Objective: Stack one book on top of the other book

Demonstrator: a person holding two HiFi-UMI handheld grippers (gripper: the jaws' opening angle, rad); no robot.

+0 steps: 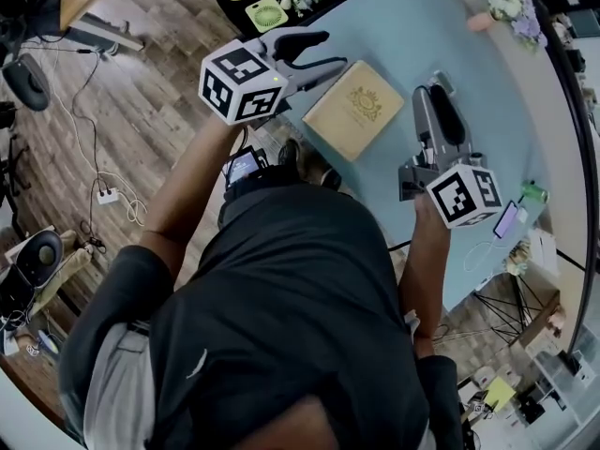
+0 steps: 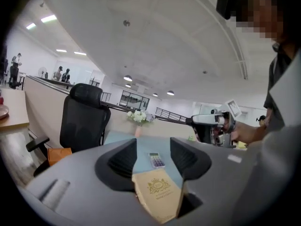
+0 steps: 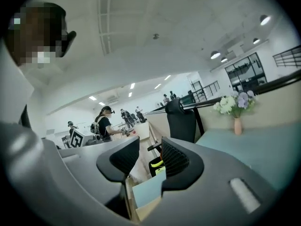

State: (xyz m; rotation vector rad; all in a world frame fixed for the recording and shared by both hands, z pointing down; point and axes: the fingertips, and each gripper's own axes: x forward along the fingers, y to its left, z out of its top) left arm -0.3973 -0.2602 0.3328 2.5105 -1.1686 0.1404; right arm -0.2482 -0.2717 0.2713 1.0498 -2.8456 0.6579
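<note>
A: Left side?
B: My left gripper (image 1: 333, 52) is held above the counter (image 1: 412, 36), jaws apart, nothing clamped. In the left gripper view the book (image 2: 157, 192) shows low in the gap, but it lies on the counter below, untouched.
A: Right?
B: Right gripper (image 1: 431, 92) jaws also apart, closer together than the left pair, empty. Only counter edge and floor show through them.
A: Book position?
B: Tan cover with a gold crest, flat on the counter between both grippers, just beside the left jaws' tips. I see one cover from above. Whether a second lies under it, can't tell. Calculator (image 2: 156, 160) beyond it, flowers (image 1: 506, 3) at the far edge.
</note>
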